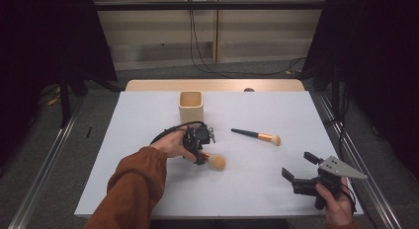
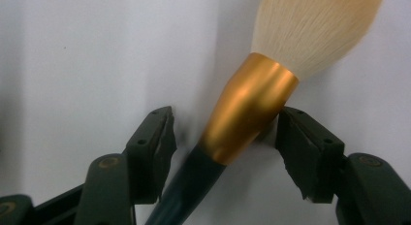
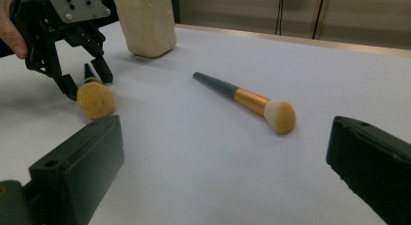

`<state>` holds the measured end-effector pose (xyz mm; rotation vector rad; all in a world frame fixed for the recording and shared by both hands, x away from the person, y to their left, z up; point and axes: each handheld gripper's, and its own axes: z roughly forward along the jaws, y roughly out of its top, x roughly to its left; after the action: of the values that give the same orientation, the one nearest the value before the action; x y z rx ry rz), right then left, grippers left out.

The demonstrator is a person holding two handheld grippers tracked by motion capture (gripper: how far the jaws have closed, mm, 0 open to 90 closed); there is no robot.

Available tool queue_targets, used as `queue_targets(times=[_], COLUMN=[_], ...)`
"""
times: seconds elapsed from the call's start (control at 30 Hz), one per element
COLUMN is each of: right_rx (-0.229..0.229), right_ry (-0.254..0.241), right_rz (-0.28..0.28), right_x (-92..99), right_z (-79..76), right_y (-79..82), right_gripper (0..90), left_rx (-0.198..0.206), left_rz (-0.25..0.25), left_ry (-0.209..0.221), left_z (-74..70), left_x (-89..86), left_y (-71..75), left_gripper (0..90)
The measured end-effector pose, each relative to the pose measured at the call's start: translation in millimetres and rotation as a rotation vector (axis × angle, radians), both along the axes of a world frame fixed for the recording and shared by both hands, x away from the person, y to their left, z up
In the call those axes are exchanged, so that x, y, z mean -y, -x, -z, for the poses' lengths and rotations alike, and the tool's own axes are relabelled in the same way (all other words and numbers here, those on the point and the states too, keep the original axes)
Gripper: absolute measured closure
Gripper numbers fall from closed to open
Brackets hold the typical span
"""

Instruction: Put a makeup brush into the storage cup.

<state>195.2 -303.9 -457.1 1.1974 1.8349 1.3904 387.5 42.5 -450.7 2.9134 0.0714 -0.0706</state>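
White table [image 1: 148,184], brush [image 2: 252,108] mid-table, edges distant

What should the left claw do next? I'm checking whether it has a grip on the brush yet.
Probably close a bit more. In the left gripper view the brush lies between the jaws of the left claw: one pad seems to touch the gold ferrule, while a gap shows at the other. Lifting now might let it slip.

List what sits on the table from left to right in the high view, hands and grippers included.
Left hand → left gripper at the nearer brush → cream cup, farther back (overlapping them in the order) → second brush → right gripper, jaws open → right hand.
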Motion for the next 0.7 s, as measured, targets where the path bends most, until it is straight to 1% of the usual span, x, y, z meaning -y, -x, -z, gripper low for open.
queue_targets(times=[0.03,0.07,0.13,0.17,0.2,0.23,0.3,0.33,0.37,0.43,0.57,0.6,0.63,0.67,0.7], right_rx=[0.002,0.002,0.002,0.001,-0.001,-0.002,-0.005,-0.005,-0.006,-0.006,-0.007,-0.007,-0.007,-0.007,-0.007], right_ry=[0.000,0.000,-0.001,-0.002,0.000,0.001,-0.001,0.003,0.002,0.003,0.003,0.003,0.004,0.004,0.003], right_rz=[0.000,0.000,0.003,0.001,0.000,0.000,-0.004,-0.005,-0.006,-0.007,-0.008,-0.009,-0.008,-0.008,-0.007], right_x=[0.1,0.3,0.4,0.4,0.3,0.2,-0.1,0.0,-0.1,-0.1,0.1,0.2,0.3,0.3,0.4], right_z=[0.0,0.1,0.0,0.0,0.2,0.3,0.5,0.7,0.7,0.7,0.9,0.9,1.0,1.0,1.0], right_y=[0.0,-0.1,-0.1,-0.2,-0.2,-0.3,-0.5,-0.7,-0.8,-0.6,-0.7,-0.7,-0.9,-0.9,-0.9], right_gripper=[0.0,0.0,0.0,0.0,0.0,0.0,0.0,0.0,0.0,0.0,0.0,0.0,0.0,0.0,0.0], left_rx=[-0.010,0.001,0.000,-0.001,0.000,-0.002,0.005,0.004,-0.007,0.004,-0.004,-0.007,-0.013,-0.029,-0.029], left_rz=[-0.007,-0.003,0.015,0.020,0.015,0.027,0.025,0.036,0.033,0.032,0.041,0.038,0.031,0.034,0.024], left_ry=[0.004,-0.001,-0.001,-0.002,0.000,-0.004,-0.003,-0.008,-0.003,0.001,-0.001,0.003,0.004,0.007,0.015], left_z=[0.0,-0.3,-0.7,-1.1,-1.1,-1.4,-1.2,-1.9,-1.8,-1.6,-2.2,-2.5,-2.8,-3.0,-2.6], left_x=[0.4,0.7,1.2,1.5,1.8,1.9,2.3,2.6,2.3,2.0,1.9,1.5,1.0,0.3,-0.3], left_y=[1.5,2.1,2.3,3.3,5.1,5.3,6.5,6.5,7.5,8.7,7.9,7.5,6.3,4.9,5.2], left_gripper=[42.2,44.4,45.9,47.9,50.0,52.7,54.9,55.3,56.6,58.5,62.2,67.5,68.1,68.1,68.1])
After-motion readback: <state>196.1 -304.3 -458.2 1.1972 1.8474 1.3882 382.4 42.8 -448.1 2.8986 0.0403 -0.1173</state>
